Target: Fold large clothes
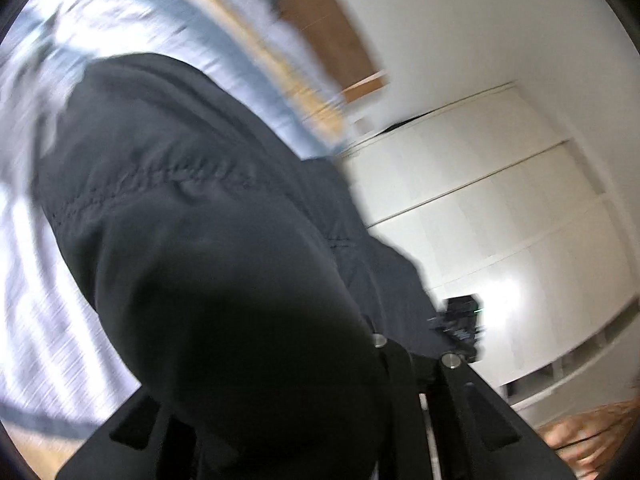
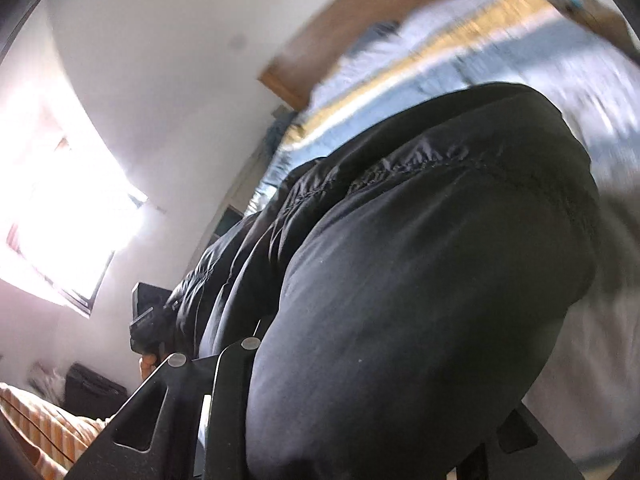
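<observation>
A large dark navy garment (image 1: pixel 208 240) fills the left wrist view, hanging in thick folds with a gathered seam across it. My left gripper (image 1: pixel 414 350) is shut on its edge, and the cloth hides most of one finger. In the right wrist view the same garment (image 2: pixel 420 260) bulges over my right gripper (image 2: pixel 212 352), which is shut on another part of the edge. Each view shows the other gripper close by: the right gripper (image 1: pixel 460 328) and the left gripper (image 2: pixel 148 320), with the cloth stretched between them. The picture is blurred by motion.
A bed with pale blue and white striped bedding (image 1: pixel 60 260) lies behind the garment, with a wooden headboard (image 2: pixel 340 40). White wardrobe doors (image 1: pixel 500 200) stand to one side, a bright window (image 2: pixel 60 200) to the other. A hand (image 1: pixel 580 440) and orange striped fabric (image 2: pixel 44 420) show low down.
</observation>
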A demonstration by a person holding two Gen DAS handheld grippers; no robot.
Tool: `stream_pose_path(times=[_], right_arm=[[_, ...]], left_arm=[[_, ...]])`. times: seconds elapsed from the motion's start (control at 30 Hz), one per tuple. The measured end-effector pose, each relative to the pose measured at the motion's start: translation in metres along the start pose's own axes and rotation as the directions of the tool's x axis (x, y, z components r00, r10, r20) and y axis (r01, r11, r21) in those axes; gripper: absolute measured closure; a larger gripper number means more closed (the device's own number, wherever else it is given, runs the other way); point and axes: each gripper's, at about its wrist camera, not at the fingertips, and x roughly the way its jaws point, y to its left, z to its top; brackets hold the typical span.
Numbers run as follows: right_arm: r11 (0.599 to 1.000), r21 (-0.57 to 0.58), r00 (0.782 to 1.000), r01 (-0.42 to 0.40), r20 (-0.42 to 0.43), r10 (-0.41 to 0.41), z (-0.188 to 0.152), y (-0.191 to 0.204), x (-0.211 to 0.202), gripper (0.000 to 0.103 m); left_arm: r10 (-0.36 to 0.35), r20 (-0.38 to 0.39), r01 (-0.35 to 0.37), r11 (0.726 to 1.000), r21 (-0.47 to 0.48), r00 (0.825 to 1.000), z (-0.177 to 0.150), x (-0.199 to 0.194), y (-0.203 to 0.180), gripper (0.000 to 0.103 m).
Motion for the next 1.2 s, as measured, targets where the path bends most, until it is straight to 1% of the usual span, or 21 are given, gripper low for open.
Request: stream_pose_path(times=[0.03,0.1,0.13,0.17,0.2,0.23,0.3,0.37,0.5,0.57,0.63,0.7,0.73,0.9,0.97,1.0,1.03,1.1,1.13,1.17,1.2], right_arm=[[0.999,0.028,0.999,0.032,-0.028,-0.031,-0.013,-0.012,0.004,0.076],[0.992,0.089,0.993,0.086,-0.088,-0.078,-0.043,-0.038,0.014,0.075],[0.988,0.107,0.990,0.115,-0.099,-0.104,-0.048,-0.047,0.016,0.074],[0.979,0.139,0.986,0.146,-0.105,-0.132,-0.053,-0.057,0.017,0.069],[0.968,0.177,0.981,0.180,-0.110,-0.163,-0.061,-0.070,0.015,0.061],[0.959,0.193,0.976,0.206,-0.114,-0.187,-0.061,-0.074,0.014,0.055],[0.937,0.222,0.960,0.270,-0.131,-0.246,-0.059,-0.082,0.016,0.029],[0.919,0.234,0.947,0.316,-0.129,-0.293,-0.061,-0.090,0.006,0.018],[0.896,0.254,0.931,0.365,-0.099,-0.351,-0.069,-0.099,-0.020,0.004],[0.887,0.269,0.927,0.375,-0.081,-0.367,-0.078,-0.101,-0.043,0.002],[0.877,0.275,0.918,0.394,-0.064,-0.392,-0.084,-0.105,-0.065,0.002],[0.870,0.271,0.908,0.412,-0.044,-0.417,-0.086,-0.104,-0.082,0.001],[0.867,0.269,0.905,0.419,-0.040,-0.424,-0.082,-0.100,-0.078,0.001],[0.844,0.265,0.876,0.466,-0.005,-0.482,-0.080,-0.098,-0.106,0.001],[0.837,0.286,0.873,0.466,0.009,-0.488,-0.080,-0.098,-0.107,0.001],[0.830,0.287,0.864,0.479,0.014,-0.503,-0.078,-0.097,-0.113,0.001],[0.828,0.277,0.859,0.488,0.018,-0.512,-0.088,-0.100,-0.123,0.001],[0.834,0.247,0.858,0.494,0.017,-0.514,-0.086,-0.097,-0.119,0.001],[0.840,0.227,0.861,0.492,0.014,-0.508,-0.086,-0.093,-0.117,0.001],[0.845,0.208,0.862,0.493,0.013,-0.506,-0.086,-0.089,-0.114,0.001],[0.848,0.197,0.863,0.492,0.015,-0.505,-0.087,-0.087,-0.111,0.001]], left_arm=[[0.051,-0.031,-0.051,0.999,-0.010,0.998,-0.009,0.005,0.013,0.087],[0.161,-0.082,-0.163,0.986,-0.028,0.984,-0.030,0.011,0.041,0.086],[0.192,-0.090,-0.197,0.979,-0.051,0.977,-0.037,0.010,0.053,0.079],[0.193,-0.094,-0.201,0.976,-0.088,0.977,-0.045,0.006,0.066,0.074],[0.188,-0.089,-0.197,0.975,-0.100,0.978,-0.046,0.003,0.071,0.072],[0.195,-0.082,-0.203,0.974,-0.104,0.977,-0.044,0.002,0.072,0.066],[0.209,-0.076,-0.216,0.972,-0.096,0.975,-0.040,0.000,0.072,0.062],[0.192,-0.079,-0.200,0.974,-0.103,0.978,-0.030,0.001,0.072,0.061],[0.144,-0.076,-0.153,0.979,-0.133,0.987,-0.024,-0.027,0.075,0.061],[0.133,-0.061,-0.140,0.980,-0.143,0.989,-0.011,-0.036,0.071,0.061],[0.134,-0.056,-0.141,0.978,-0.153,0.989,-0.016,-0.061,0.075,0.061],[0.134,-0.053,-0.140,0.979,-0.148,0.990,-0.019,-0.070,0.070,0.061],[0.132,-0.052,-0.138,0.980,-0.145,0.990,-0.019,-0.074,0.069,0.061],[0.127,-0.048,-0.133,0.979,-0.151,0.991,-0.014,-0.083,0.063,0.061],[0.111,-0.041,-0.116,0.977,-0.178,0.993,-0.012,-0.082,0.068,0.061],[0.106,-0.030,-0.110,0.976,-0.190,0.994,-0.009,-0.080,0.068,0.061],[0.095,-0.015,-0.096,0.975,-0.199,0.995,-0.007,-0.083,0.069,0.061],[0.044,0.053,-0.030,0.972,-0.233,0.998,-0.003,-0.095,0.076,0.061],[0.028,0.080,-0.007,0.966,-0.257,0.996,-0.001,-0.099,0.081,0.056],[0.031,0.099,-0.002,0.960,-0.281,0.995,0.001,-0.103,0.085,0.046],[0.054,0.119,-0.017,0.956,-0.294,0.991,0.003,-0.108,0.088,0.043]])
